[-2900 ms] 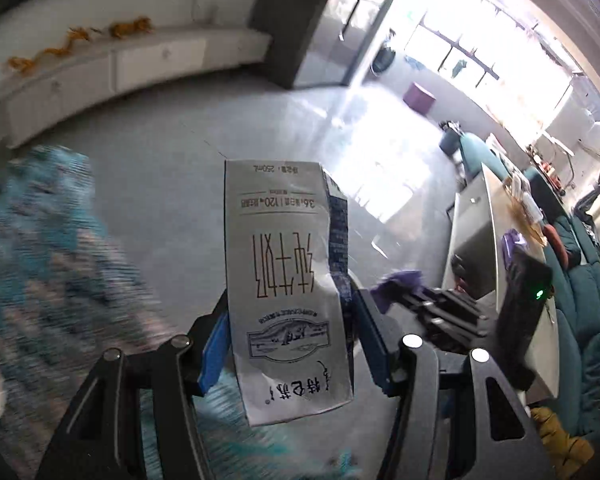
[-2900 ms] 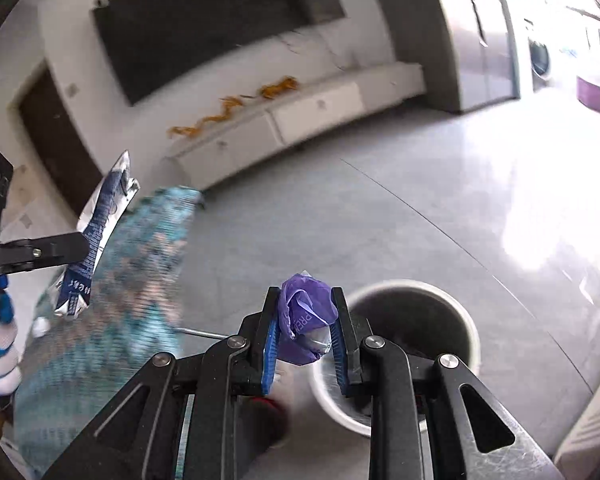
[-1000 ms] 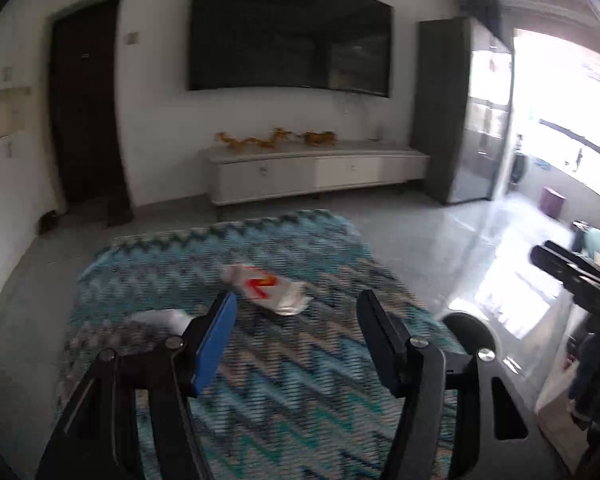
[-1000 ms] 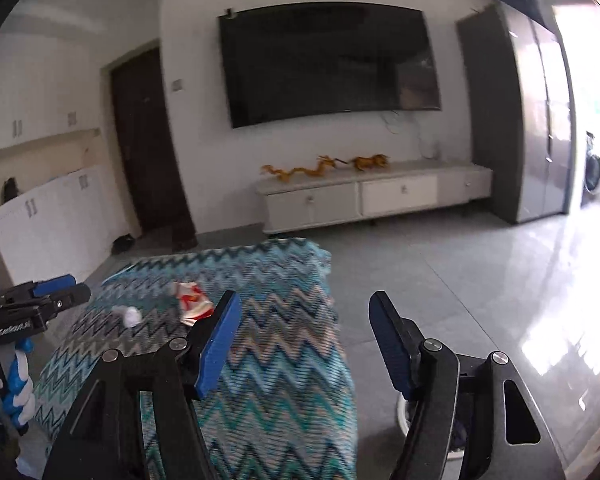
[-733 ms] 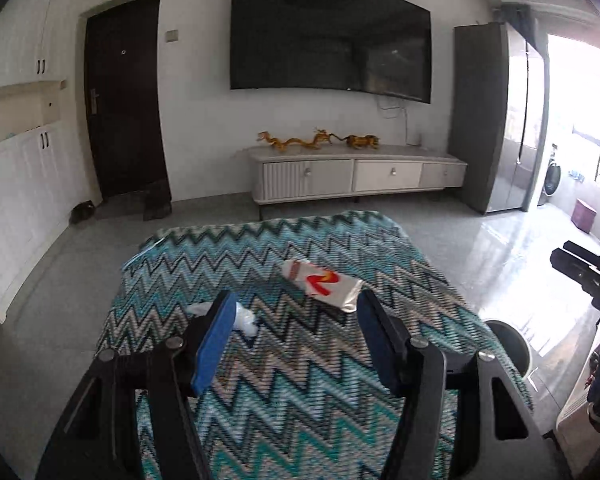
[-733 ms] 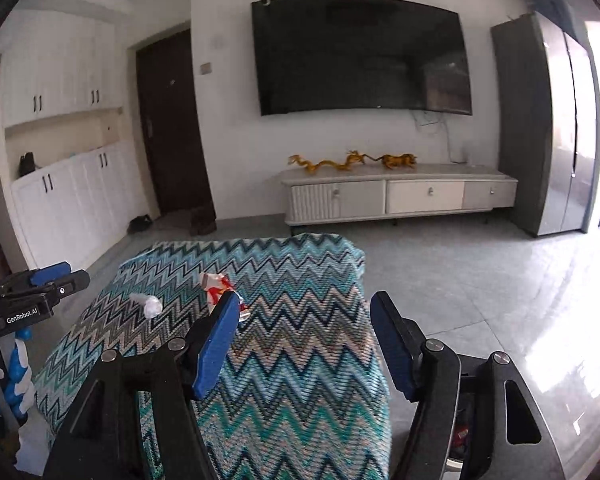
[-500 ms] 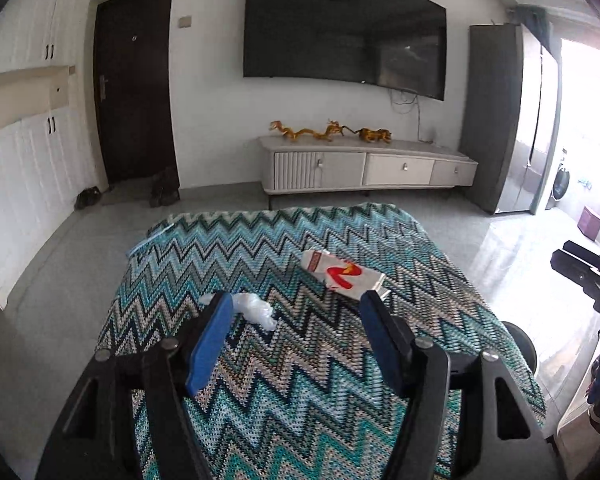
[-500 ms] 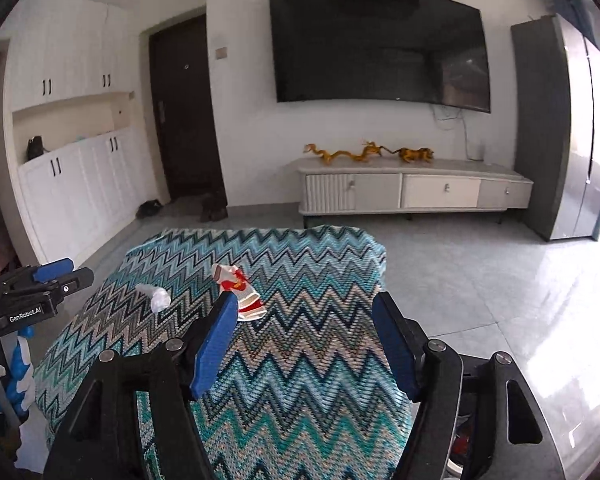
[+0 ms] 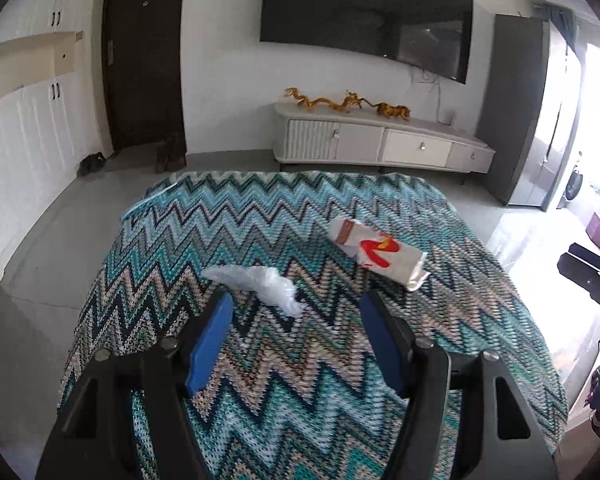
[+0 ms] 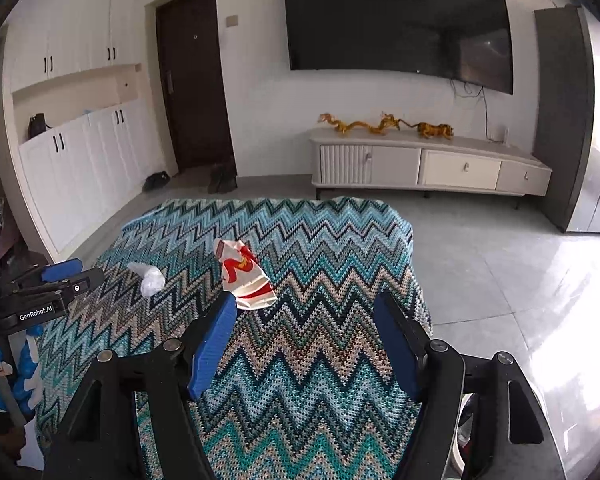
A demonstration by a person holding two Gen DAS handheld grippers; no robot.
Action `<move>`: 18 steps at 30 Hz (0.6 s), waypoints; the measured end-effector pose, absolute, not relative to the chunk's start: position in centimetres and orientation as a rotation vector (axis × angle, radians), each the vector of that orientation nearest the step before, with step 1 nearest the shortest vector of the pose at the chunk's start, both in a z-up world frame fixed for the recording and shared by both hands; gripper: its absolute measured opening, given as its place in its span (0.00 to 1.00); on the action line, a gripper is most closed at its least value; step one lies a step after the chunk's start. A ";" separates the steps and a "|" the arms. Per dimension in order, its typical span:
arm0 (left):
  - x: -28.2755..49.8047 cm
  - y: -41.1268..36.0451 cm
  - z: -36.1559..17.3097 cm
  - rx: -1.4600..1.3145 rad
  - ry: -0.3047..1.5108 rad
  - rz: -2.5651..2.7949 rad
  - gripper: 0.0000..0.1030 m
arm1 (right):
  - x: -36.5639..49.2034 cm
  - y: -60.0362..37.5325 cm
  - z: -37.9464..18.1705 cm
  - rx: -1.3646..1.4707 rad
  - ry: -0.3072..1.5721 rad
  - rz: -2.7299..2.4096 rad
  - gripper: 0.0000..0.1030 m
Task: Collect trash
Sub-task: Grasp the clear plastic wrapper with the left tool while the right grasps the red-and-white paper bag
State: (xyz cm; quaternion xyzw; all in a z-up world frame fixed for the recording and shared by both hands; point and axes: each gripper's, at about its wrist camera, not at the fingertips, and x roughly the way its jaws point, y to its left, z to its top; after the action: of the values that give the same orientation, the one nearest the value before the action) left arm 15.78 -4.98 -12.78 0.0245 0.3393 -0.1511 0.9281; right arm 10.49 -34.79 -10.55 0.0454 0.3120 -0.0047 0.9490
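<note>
Lying flat: crinkled red-and-white wrapper (image 9: 377, 254)

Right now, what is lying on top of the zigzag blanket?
On the zigzag blanket lie a crumpled clear plastic wrap and a white snack bag with red print, apart from each other. What the blanket covers underneath cannot be seen.

left tool (image 9: 296, 344): jaws wide apart, empty | right tool (image 10: 306, 344): jaws wide apart, empty

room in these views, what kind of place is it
Most likely a home living room: a large wall-mounted TV hangs above a low media cabinet, with a dark entry door, and a zigzag-patterned cloth covers the table in front.
</note>
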 end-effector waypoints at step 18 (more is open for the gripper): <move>22.5 -1.1 -17.6 -0.128 0.893 -0.327 0.71 | 19.6 -33.2 -15.8 0.084 0.739 0.131 0.70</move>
State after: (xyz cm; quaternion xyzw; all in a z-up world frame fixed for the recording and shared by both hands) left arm 22.52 -1.08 -17.62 -0.0618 0.4293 -0.1574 0.8872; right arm 19.60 -33.20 -15.76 0.0412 0.3607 0.0637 0.9296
